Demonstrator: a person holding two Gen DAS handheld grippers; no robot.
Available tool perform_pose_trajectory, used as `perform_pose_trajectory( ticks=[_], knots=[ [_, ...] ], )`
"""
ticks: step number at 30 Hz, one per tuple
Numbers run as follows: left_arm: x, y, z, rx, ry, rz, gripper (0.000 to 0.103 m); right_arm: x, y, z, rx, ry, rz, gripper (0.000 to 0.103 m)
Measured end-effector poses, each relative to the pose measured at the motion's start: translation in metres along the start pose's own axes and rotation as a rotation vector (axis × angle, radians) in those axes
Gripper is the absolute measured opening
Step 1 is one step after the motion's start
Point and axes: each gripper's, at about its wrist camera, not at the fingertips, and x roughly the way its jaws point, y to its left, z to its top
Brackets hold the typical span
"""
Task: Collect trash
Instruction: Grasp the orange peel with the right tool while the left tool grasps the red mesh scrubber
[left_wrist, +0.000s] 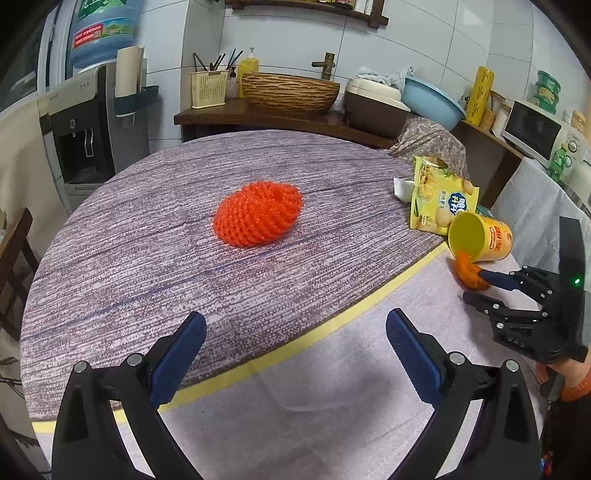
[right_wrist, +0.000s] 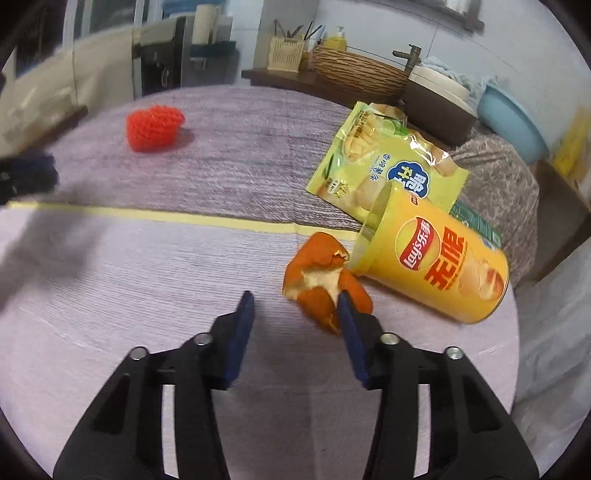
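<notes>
One torn, curled orange peel (right_wrist: 325, 280) with pale pith lay beside a tipped yellow cardboard chip canister (right_wrist: 436, 266). Right gripper (right_wrist: 297, 299) stood spread, one pad touching the peel. Left gripper (left_wrist: 295, 325) hung spread, empty.

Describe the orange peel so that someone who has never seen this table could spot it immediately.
Start at the round table and find the yellow tape line crossing its cloth. On the near side of that line a yellow chip can lies on its side; the orange peel sits right at the can's open mouth. Unlike the red foam net farther off, it is smooth-skinned, torn, with white pith showing.
</notes>
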Motion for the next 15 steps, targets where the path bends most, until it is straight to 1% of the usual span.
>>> perform_pose_trajectory(
  ticks=[1,2,3,7,11,13,15],
  knots=[
    [0.002,0.001,0.002,0.004,0.001,0.003,0.097,0.001,0.0,-0.001,-0.009,-0.003,-0.012,0.028],
    [0.004,0.001,0.004,0.007,0.004,0.007,0.097,0.0,-0.001,-0.001,-0.005,-0.007,-0.007,0.021],
    [0.006,0.001,0.006,0.01,0.006,0.008,0.097,-0.002,-0.003,-0.002,0.004,-0.012,0.004,0.019],
    [0.015,0.004,0.014,0.01,0.004,0.023,0.097,-0.017,-0.011,-0.008,0.065,-0.057,0.033,0.017],
    [0.027,0.004,0.026,0.02,0.003,0.044,0.097,-0.034,-0.015,-0.016,0.116,-0.083,0.089,0.016],
    [0.034,0.004,0.034,0.036,-0.003,0.068,0.097,-0.043,-0.01,-0.021,0.129,-0.098,0.103,0.016],
    [0.045,0.004,0.042,0.057,-0.008,0.11,0.097,-0.051,-0.009,-0.024,0.144,-0.11,0.122,0.015]
  ],
)
